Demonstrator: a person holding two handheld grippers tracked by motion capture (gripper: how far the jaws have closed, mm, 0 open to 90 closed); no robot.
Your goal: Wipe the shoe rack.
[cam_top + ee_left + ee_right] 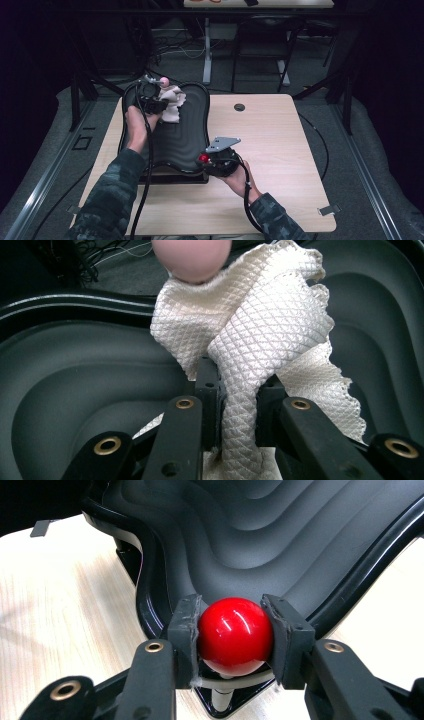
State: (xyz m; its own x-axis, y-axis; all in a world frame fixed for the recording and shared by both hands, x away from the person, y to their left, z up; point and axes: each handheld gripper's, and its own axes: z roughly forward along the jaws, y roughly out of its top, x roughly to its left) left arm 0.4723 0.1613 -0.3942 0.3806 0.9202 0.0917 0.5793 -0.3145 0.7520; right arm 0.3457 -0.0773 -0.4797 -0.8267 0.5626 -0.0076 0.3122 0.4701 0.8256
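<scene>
Both tongs are clenched. At the upper left of the high view, the left gripper (159, 102) pinches a cream cloth (260, 335), quilted in small diamonds with a scalloped edge, bunched upright between its pads over the ribbed, glossy black tray (192, 107). At the tray's lower right corner, the right gripper (235, 635) squeezes a smooth, shiny red ball (235, 636) on a short stem.

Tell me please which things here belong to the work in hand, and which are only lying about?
In the job:
- white cloth, clamped in left gripper
- red knob, clamped in right gripper
- black tray

Lying about:
- metal clip
- table grommet
</scene>
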